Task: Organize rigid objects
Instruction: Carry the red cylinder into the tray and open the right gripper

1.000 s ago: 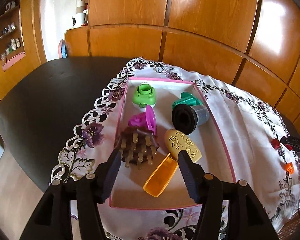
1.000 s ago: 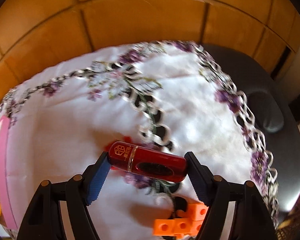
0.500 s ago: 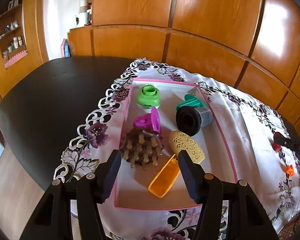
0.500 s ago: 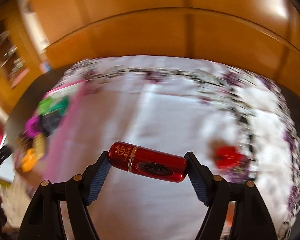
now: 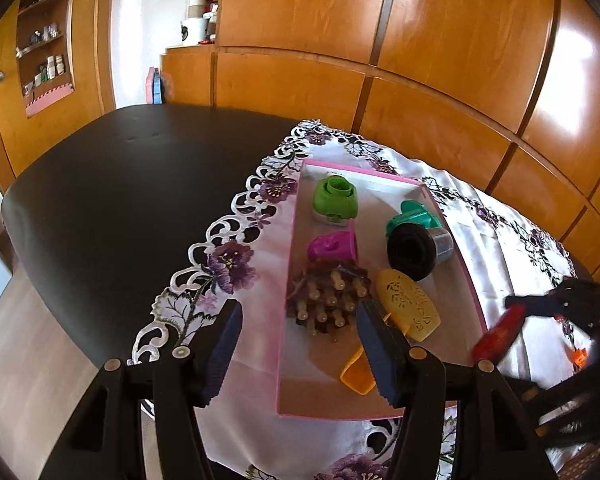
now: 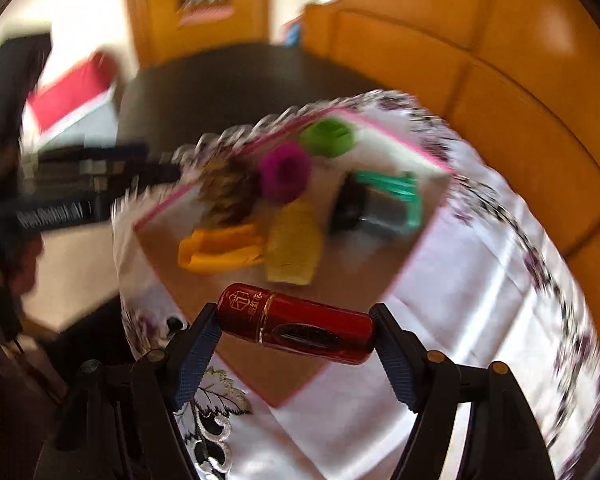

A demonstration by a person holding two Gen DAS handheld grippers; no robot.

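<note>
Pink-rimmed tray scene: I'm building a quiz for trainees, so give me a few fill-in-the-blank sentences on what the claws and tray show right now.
1. The right claw is shut on a glossy ____ cylindrical case.
2. The left claw holds ____ between its jaws.
3. The pink-rimmed cardboard tray lies on a white ____ with purple embroidered flowers.
4. In the tray, the green plastic cap sits at the ____ end from the left claw.

Missing words: red; nothing; tablecloth; far
</note>
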